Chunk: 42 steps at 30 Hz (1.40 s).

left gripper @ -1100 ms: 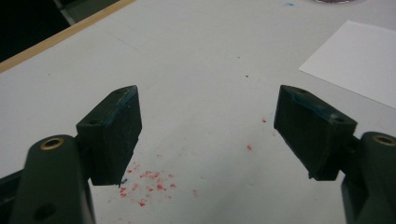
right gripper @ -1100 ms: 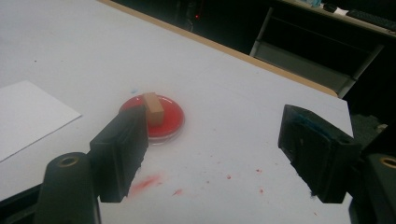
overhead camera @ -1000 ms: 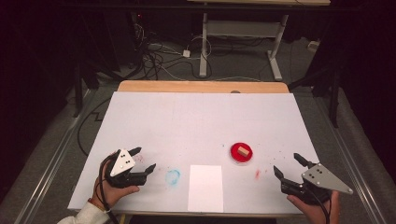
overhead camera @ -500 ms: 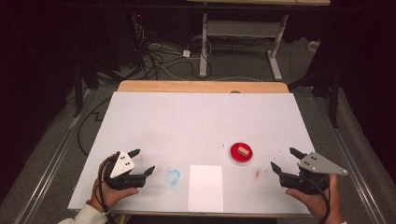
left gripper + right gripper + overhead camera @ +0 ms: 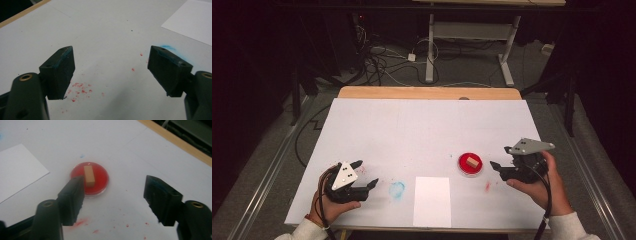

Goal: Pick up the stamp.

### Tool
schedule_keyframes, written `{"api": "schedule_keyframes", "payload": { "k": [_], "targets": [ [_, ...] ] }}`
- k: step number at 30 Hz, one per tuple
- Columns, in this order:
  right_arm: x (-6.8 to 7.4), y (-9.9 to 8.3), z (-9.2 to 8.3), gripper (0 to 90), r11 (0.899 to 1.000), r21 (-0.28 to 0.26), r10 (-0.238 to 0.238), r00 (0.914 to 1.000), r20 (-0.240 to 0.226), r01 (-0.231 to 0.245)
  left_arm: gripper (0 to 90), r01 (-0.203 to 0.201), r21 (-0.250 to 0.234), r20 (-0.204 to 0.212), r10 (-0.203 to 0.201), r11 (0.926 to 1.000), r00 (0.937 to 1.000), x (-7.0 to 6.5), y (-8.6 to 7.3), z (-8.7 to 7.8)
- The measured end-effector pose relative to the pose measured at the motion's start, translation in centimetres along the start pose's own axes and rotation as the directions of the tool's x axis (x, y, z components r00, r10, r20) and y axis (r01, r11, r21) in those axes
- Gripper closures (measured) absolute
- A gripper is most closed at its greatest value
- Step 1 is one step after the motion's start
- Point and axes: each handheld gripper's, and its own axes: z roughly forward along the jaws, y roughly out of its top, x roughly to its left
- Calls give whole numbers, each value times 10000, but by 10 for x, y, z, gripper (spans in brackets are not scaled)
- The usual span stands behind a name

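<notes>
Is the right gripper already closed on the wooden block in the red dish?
No: in the right gripper view the right gripper stands wide open, short of the wooden block, which lies untouched in the red dish.

A matt white table cover (image 5: 422,130) is showing red smears, a glossy red dish (image 5: 89,178) is holding a smooth wooden block (image 5: 89,175).

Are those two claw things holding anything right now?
No. The left hand-held gripper and right hand-held gripper are both open and empty; the wooden block sits untouched in its red dish.
</notes>
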Motion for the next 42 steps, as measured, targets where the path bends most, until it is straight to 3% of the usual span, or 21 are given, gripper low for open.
{"api": "schedule_keyframes", "payload": {
  "k": [9, 16, 20, 21, 24, 29, 36, 42],
  "targets": [
    [6, 26, 37, 319, 9938, 974, -504, 9982, -338, 535, 212, 32, 28, 19, -32, 10000, 10000, 1, -2, 0],
    [11, 34, 62, 314, 9833, 1613, -748, 9952, -634, 842, 212, -46, 86, -3, 46, 10000, 10000, 1, -3, -1],
    [12, 34, 71, 304, 9837, 1625, -679, 9958, -611, 770, 212, -87, 106, -80, 88, 9999, 9999, 1, -4, -1],
    [11, 33, 75, 290, 9840, 1674, -525, 9970, -576, 614, 212, -285, 95, -228, 287, 9995, 9993, 1, -4, -1],
    [10, 31, 79, 290, 9813, 1841, -397, 9953, -889, 556, 212, -235, 184, -155, 238, 9996, 9996, 0, -4, -1],
    [8, 30, 83, 339, 9765, 2082, -306, 9921, -1214, 556, 212, -293, 258, -151, 297, 9992, 9994, -1, -3, 0],
    [11, 29, 93, 464, 9591, 2682, -503, 9872, -1516, 900, 212, -350, 232, -151, 354, 9991, 9993, -2, -3, 0],
    [10, 26, 96, 550, 9561, 2771, -510, 9854, -1627, 952, 213, -346, 244, -150, 349, 9991, 9993, -1, -3, 0]
  ]
}}
